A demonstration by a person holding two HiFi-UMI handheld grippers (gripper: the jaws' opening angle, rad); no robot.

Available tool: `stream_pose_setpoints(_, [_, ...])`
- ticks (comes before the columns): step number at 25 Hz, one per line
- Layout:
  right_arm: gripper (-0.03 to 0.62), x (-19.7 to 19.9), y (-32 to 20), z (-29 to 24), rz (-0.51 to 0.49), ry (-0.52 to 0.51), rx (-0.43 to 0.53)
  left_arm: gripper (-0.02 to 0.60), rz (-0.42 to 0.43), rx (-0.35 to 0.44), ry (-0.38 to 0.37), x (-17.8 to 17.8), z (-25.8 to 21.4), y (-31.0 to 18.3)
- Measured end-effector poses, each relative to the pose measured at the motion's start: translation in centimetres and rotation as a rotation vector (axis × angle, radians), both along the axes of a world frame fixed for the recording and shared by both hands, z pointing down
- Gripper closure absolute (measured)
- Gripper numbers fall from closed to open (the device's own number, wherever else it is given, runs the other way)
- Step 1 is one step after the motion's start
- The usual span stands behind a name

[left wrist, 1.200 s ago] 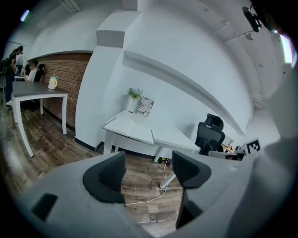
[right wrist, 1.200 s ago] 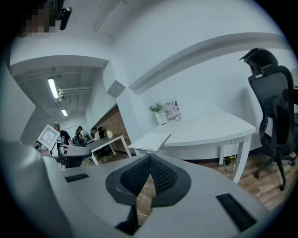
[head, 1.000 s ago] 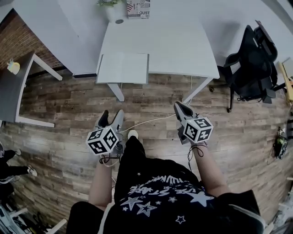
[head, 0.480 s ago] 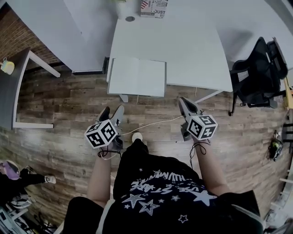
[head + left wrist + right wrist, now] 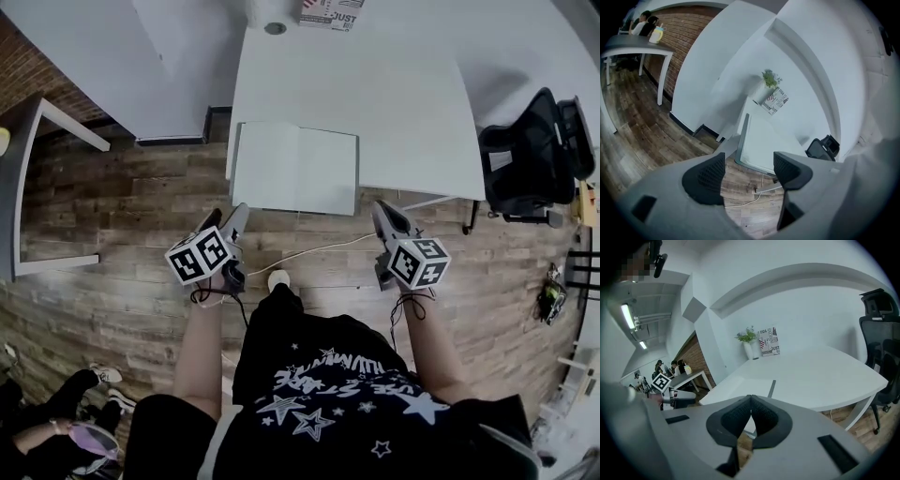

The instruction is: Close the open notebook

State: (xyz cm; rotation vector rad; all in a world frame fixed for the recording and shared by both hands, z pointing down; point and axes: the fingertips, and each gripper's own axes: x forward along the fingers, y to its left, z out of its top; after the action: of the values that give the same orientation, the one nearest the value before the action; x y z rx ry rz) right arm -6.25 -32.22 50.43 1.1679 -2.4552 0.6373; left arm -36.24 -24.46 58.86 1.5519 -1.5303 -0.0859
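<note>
Notebook point(image 5: 295, 169): lay open at the tabletop's point(image 5: 394, 103) near edge.
Left tongs point(image 5: 223, 221): spread, empty.
Right tongs point(image 5: 382, 210): pressed together, empty.

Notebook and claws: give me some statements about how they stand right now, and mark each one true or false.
1. The notebook lies open on the white table. True.
2. The left claw is shut on the notebook. False: its jaws stand apart and empty, short of the table.
3. The right claw has its jaws together with nothing between them. True.
4. The black office chair stands at the table's left end. False: in the head view it stands at the table's right.
</note>
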Motion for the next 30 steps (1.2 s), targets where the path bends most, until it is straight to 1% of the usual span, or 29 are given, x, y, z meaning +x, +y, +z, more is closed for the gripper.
stream_pose_setpoints(5, [0.588, -1.1, -1.0, 0.7, 0.015, 0.029, -0.017, 0.252, 0.038, -0.045, 0.067, -0.5, 1.9, -1.5])
stream_pose_setpoints(10, [0.588, -1.5, -1.5, 1.2, 0.021, 0.046, -0.033, 0.253, 0.092, -0.076, 0.126, 0.0, 3.3, -1.9])
stream_pose_setpoints(11, [0.588, -1.4, -1.7, 1.4, 0.028, 0.049, -0.036, 0.265, 0.103, -0.078, 0.138, 0.2, 3.4, -2.0])
stream_pose_setpoints(14, [0.588, -1.0, -2.0, 1.6, 0.044, 0.045, -0.043, 0.409, 0.136, -0.068, 0.17, 0.9, 3.2, -2.4])
stream_pose_setpoints(16, [0.588, -0.8, -2.0, 1.7, 0.042, 0.037, -0.044, 0.442, 0.139, -0.066, 0.154, 1.0, 2.9, -2.5])
stream_pose_setpoints(19, [0.588, -0.2, -2.1, 1.5, 0.038, 0.023, -0.04, 0.502, 0.117, -0.061, 0.125, 1.0, 2.1, -2.3])
stream_pose_setpoints(21, [0.588, 0.2, -2.5, 1.4, 0.038, 0.008, -0.035, 0.52, 0.1, -0.05, 0.104, 1.1, 1.4, -2.4])
stream_pose_setpoints(25, [0.588, 0.8, -2.9, 0.7, 0.013, -0.032, -0.025, 0.532, 0.085, -0.035, 0.018, 1.1, 0.0, -2.4])
stream_pose_setpoints(28, [0.589, 1.7, -3.0, 0.4, -0.023, -0.036, -0.019, 0.537, 0.06, -0.031, -0.035, 1.4, -1.1, -2.3])
stream_pose_setpoints(30, [0.588, 2.2, -3.2, 0.1, -0.034, -0.041, -0.013, 0.537, 0.047, -0.024, -0.085, 1.8, -2.0, -2.2])
